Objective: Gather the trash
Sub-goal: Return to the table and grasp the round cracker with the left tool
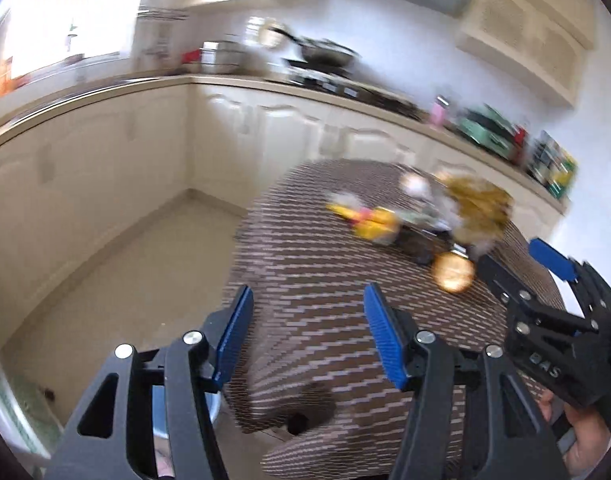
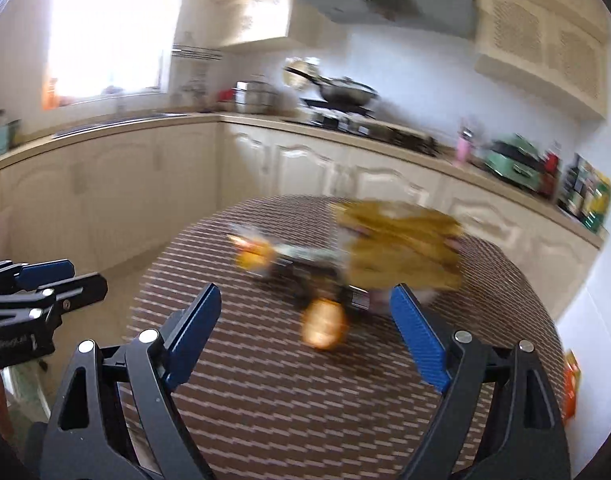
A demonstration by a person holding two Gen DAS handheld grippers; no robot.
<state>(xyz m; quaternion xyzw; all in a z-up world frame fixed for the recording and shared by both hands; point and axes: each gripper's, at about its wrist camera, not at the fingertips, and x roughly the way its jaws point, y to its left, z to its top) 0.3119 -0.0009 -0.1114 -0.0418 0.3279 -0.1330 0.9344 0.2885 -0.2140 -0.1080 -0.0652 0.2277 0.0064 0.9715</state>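
Note:
A pile of trash lies on a round table with a brown woven cover [image 1: 305, 272] [image 2: 265, 380]. It holds a crumpled yellow-gold bag [image 1: 481, 208] [image 2: 401, 248], a yellow wrapper [image 1: 375, 222] [image 2: 251, 256], a dark flat packet [image 1: 419, 242] [image 2: 305, 270] and a round orange piece [image 1: 453, 272] [image 2: 323, 326]. Both views are blurred. My left gripper [image 1: 307, 308] is open and empty above the table's near left edge. My right gripper [image 2: 305, 308] is open and empty, just short of the orange piece; it also shows in the left wrist view [image 1: 517, 260].
Cream kitchen cabinets and a counter [image 2: 345, 128] run behind the table, with a wok on a stove [image 2: 345, 94], a green appliance [image 2: 517, 166] and boxes [image 2: 589, 196]. Beige floor [image 1: 125, 272] lies left of the table. An orange packet [image 2: 571, 380] sits at the table's right edge.

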